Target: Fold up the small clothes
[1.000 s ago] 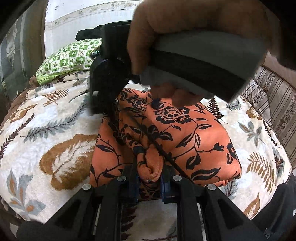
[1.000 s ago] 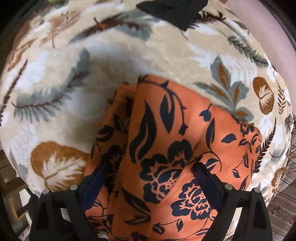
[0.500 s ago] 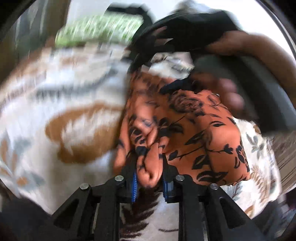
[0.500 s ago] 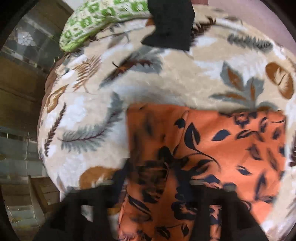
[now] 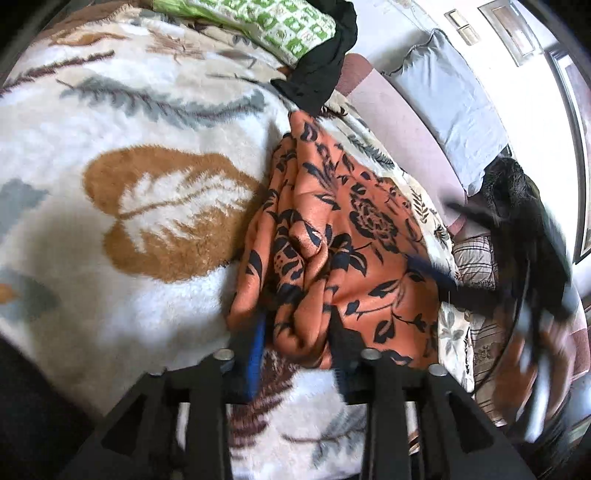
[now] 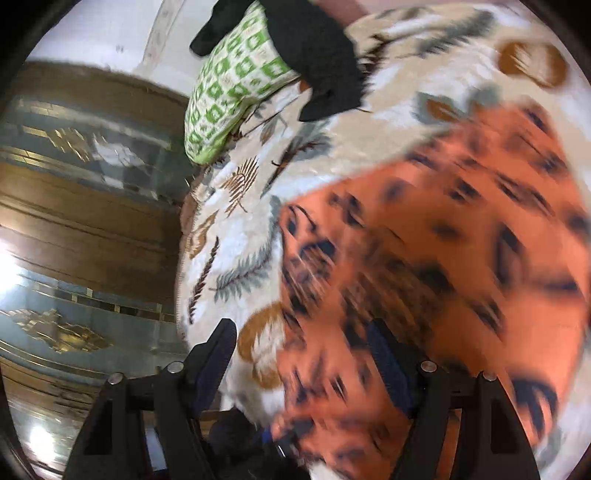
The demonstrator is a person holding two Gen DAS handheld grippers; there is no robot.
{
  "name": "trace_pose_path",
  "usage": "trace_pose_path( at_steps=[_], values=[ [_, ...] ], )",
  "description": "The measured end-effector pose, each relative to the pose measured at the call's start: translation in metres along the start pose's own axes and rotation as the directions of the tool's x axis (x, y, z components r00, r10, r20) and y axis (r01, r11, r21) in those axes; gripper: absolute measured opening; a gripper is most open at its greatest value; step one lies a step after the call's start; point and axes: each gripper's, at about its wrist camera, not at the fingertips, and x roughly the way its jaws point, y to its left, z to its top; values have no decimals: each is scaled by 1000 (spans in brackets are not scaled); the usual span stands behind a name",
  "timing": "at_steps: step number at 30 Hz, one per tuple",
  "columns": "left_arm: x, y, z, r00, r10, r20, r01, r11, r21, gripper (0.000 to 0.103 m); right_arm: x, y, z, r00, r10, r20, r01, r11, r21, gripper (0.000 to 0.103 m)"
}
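Leaf-patterned blanket covers the bed, with a green checked pillow at twelve o'clock. On it lies the folded orange floral cloth; the left gripper, jaws just opening, straddles its bunched near edge without clamping. The right gripper gapes over the cloth's edge, grasping nothing.

Bed covered by cream leaf-print blanket. Orange floral cloth lies on blanket, bunched at near edge, flatter beyond. Green-checked pillow at far end; black cloth draped over pillow onto blanket. Grey pillow at bed's far side.
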Motion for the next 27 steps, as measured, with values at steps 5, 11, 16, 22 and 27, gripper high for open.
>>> trace_pose_path(
  at_steps=[5,11,16,22,27],
  values=[
    [-32,-35,9,986,87,146,-111,979,170,61,-49,-50,-74,994,97,45,-100,994,51,83],
    [43,-60,40,946,311,93,-323,874,364,44,-67,-74,-105,972,204,113,-212,975,61,83],
    [50,-56,61,927,359,105,-371,847,381,46,-78,-90,-120,965,233,120,-242,967,74,83],
    [20,-86,69,962,241,129,-274,874,402,46,-92,-100,-114,965,204,164,-216,975,56,83],
    [47,-111,55,977,192,94,-212,820,532,48,-89,-117,-79,969,169,181,-188,978,92,84]
  ],
)
